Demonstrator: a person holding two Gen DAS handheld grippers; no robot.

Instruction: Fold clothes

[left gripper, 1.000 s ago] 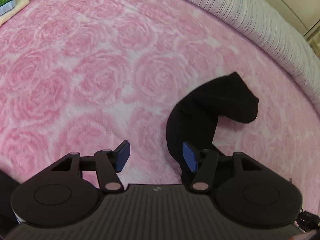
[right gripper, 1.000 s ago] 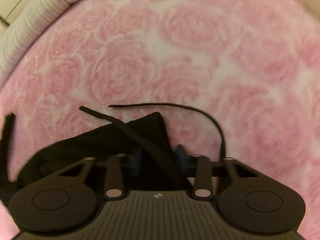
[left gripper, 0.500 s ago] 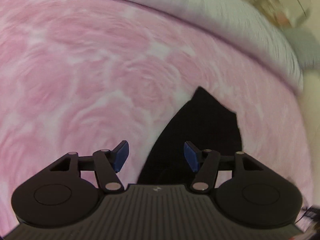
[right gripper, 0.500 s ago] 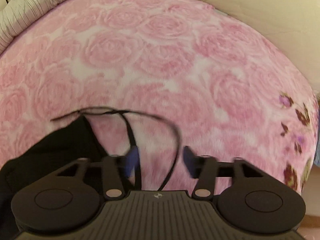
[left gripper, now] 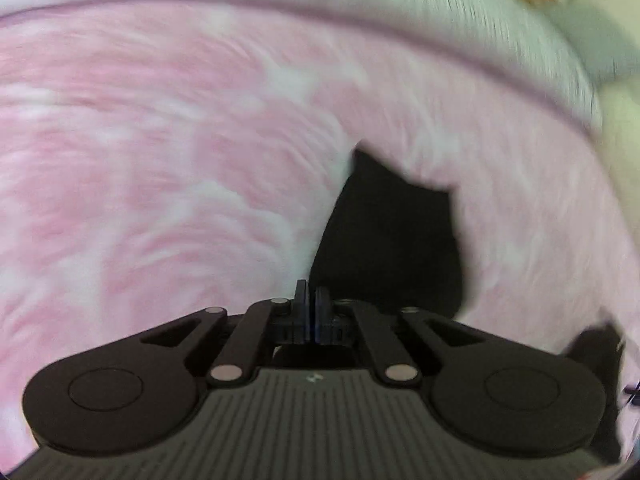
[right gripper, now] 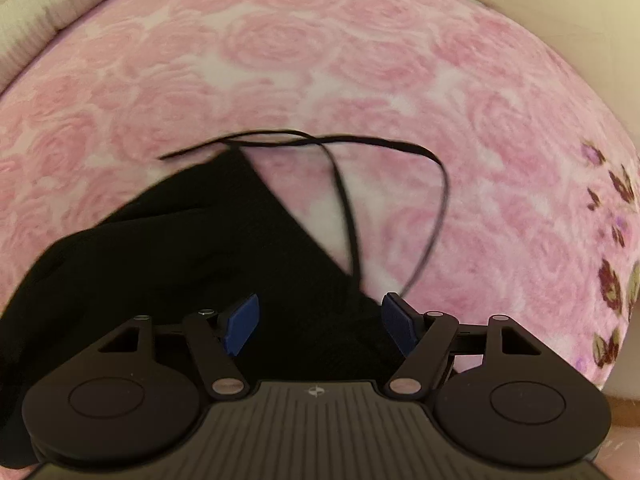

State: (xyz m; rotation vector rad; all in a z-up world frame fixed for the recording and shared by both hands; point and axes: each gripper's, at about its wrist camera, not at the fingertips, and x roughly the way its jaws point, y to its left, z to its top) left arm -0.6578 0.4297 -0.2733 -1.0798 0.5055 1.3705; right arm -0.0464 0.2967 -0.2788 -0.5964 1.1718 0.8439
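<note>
The left gripper has its 2 dark fingers pressed together with no gap showing between the pads. The blurred left wrist view does not make clear whether any cloth is pinched there; the soft black fabric garment rises just beyond and to the right of the fingertips, ending in a notched, pointed top edge. It lies on the fluffy pink blanket with a rose pattern, which fills most of that view. Beyond the blanket's far edge runs a pale ribbed bed cover.

The right gripper stands wide open, its 2 blue pads well apart and holding nothing. The black garment spreads under and between the pads and away to the left of the right wrist view. From its upper corner 2 thin black straps loop out over the pink blanket and curve back toward the gripper. A darker flower print shows at the right edge.
</note>
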